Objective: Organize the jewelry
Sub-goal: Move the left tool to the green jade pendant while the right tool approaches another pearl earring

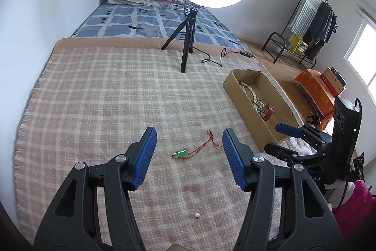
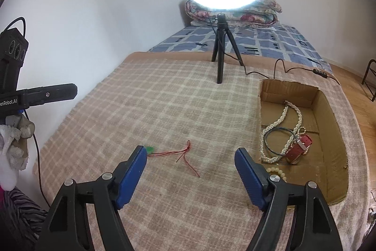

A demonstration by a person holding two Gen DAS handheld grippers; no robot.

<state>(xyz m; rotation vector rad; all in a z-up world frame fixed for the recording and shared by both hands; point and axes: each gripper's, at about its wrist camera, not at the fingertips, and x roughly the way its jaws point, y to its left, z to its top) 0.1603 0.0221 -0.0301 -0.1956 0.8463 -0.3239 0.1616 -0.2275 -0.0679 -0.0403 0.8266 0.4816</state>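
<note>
A green pendant (image 1: 180, 153) on a red cord (image 1: 206, 145) lies on the plaid blanket between and just beyond my left gripper's (image 1: 189, 141) open, empty fingers. In the right wrist view the pendant (image 2: 150, 149) peeks out beside the left fingertip and its cord (image 2: 185, 154) trails right. My right gripper (image 2: 190, 158) is open and empty above the blanket. The cardboard box (image 2: 329, 124) to the right holds a pearl necklace (image 2: 279, 124), a red watch (image 2: 302, 147) and a dark hoop. The box (image 1: 237, 91) also shows in the left wrist view.
A small silver bead (image 1: 197, 215) lies on the blanket near my left gripper. A ring light on a tripod (image 2: 219, 55) stands at the blanket's far edge with its cable (image 2: 282, 67) trailing right. A wall runs along the left.
</note>
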